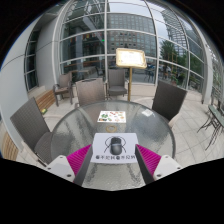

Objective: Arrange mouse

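We are holding the tongs (111,170) open over the near edge of a round glass surface (70,125). The dark mouse (112,141) is sitting on a white sheet (116,158) just ahead of the magenta pads (77,158), ungripped. A small card (109,117) is lying toward the surface's centre, with chairs (91,92) standing around.

We see even, bright daylight coming through the tall glass wall (120,30), with no hard shadows. The round glass table (70,128) carries a pale sheen, and straight frames bow strongly outward, softening slightly.
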### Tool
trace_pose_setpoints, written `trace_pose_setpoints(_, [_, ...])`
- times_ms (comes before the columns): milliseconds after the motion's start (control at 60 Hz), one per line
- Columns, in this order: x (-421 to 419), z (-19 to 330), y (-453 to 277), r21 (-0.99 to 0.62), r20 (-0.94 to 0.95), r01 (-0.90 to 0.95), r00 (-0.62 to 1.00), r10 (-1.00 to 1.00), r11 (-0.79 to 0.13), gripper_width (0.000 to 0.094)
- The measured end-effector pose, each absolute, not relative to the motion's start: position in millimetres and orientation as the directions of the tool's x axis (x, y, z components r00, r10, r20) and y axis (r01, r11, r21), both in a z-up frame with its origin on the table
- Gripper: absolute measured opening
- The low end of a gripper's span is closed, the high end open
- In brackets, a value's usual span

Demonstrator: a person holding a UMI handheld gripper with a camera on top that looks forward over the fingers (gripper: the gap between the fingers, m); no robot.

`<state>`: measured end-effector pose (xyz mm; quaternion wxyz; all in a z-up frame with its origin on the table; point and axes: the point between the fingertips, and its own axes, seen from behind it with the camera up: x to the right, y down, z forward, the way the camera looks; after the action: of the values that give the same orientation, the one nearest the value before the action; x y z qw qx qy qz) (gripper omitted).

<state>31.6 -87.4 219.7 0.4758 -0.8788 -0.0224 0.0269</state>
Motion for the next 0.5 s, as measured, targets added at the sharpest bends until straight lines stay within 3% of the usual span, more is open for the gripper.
trace_pose_setpoints(500, [50,239,-105,-0.858,-0.036,-0.01,0.998,0.041,-0.514,0.0856])
